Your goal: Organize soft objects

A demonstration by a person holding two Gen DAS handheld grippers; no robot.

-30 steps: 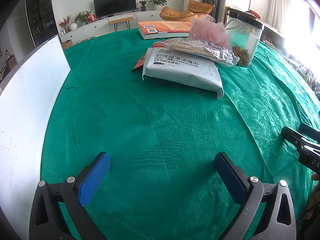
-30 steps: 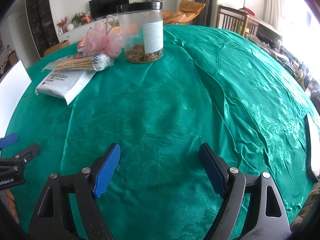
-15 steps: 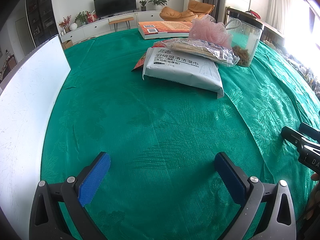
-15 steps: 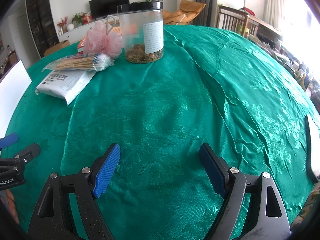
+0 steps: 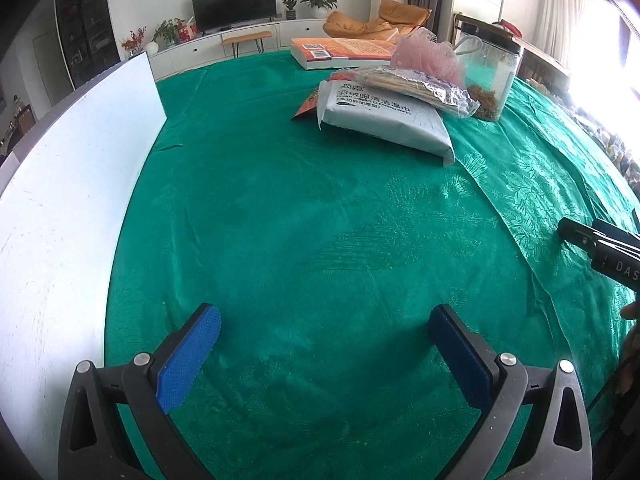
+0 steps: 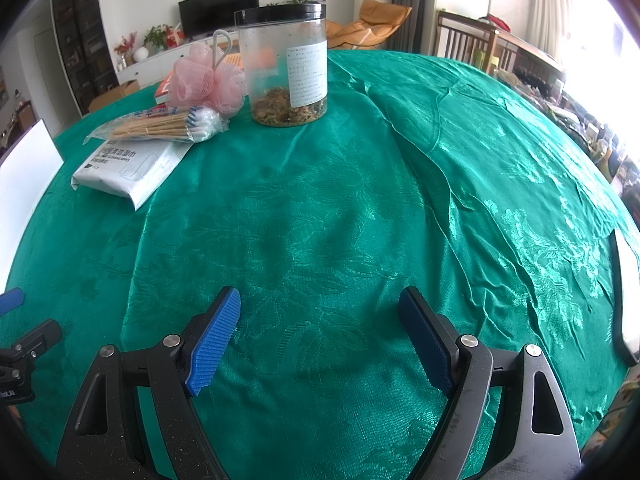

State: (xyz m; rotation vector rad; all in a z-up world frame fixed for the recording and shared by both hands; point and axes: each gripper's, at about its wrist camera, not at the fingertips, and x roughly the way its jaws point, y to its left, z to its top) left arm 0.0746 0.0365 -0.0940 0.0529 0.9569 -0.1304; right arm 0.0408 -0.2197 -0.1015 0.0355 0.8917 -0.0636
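**Soft goods heaped at the far side of the table**

A pink mesh puff (image 6: 206,78) sits against a swab bag (image 6: 160,124) lying on a white wipes pack (image 6: 128,166), beside a clear jar (image 6: 286,68). Green damask cloth (image 6: 320,220) covers the table; a TV (image 5: 234,4) stands behind. Left gripper (image 5: 324,344) and right gripper (image 6: 320,332) gape wide, holding nothing

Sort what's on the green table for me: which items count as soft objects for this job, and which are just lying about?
Belongs to the job:
pink bath pouf
wipes pack
cotton swab bag
left hand-held gripper and right hand-held gripper, both open and empty

Just lying about:
clear jar with black lid
orange book
white board
green tablecloth
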